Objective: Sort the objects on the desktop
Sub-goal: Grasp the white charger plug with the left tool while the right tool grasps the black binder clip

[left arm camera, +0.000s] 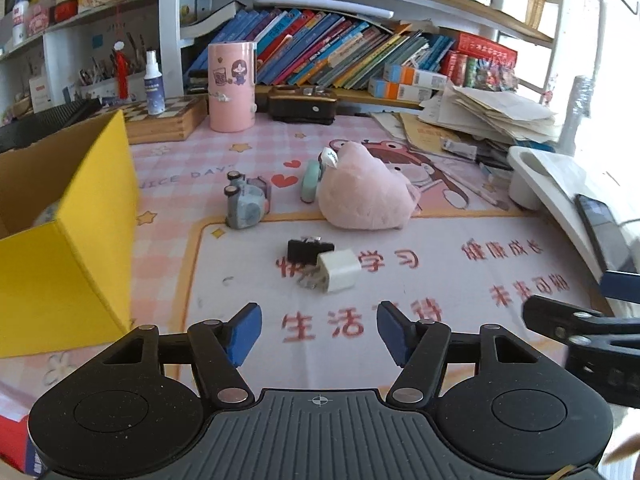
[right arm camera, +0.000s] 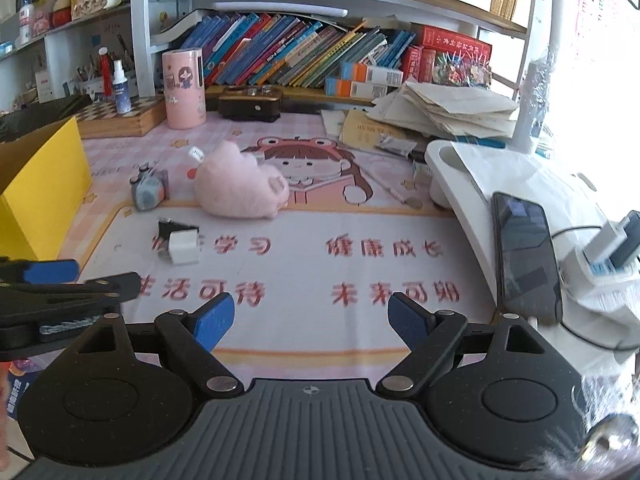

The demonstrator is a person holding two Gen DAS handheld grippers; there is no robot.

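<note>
On the pink desk mat (left arm camera: 460, 288) lie a white plug adapter (left arm camera: 337, 271) with a black binder clip (left arm camera: 308, 249) just behind it, a grey toy camera (left arm camera: 246, 202), a mint-green tape dispenser (left arm camera: 310, 182) and a pink plush toy (left arm camera: 364, 188). My left gripper (left arm camera: 318, 330) hovers just short of the adapter, jaws apart with nothing between them. The right wrist view shows the same adapter (right arm camera: 183, 247), clip (right arm camera: 172, 227), camera (right arm camera: 148, 191) and plush (right arm camera: 240, 190). My right gripper (right arm camera: 310, 320) stands open over the bare mat (right arm camera: 360, 216), empty. The left gripper's finger (right arm camera: 52, 271) shows at its left.
An open yellow box (left arm camera: 68, 240) stands at the left. A pink cylinder (left arm camera: 232, 86), a dark case (left arm camera: 302, 104) and leaning books (left arm camera: 340, 52) line the back. Stacked papers (left arm camera: 488, 112), a white stand (left arm camera: 560, 184) and a phone (right arm camera: 524, 256) crowd the right side.
</note>
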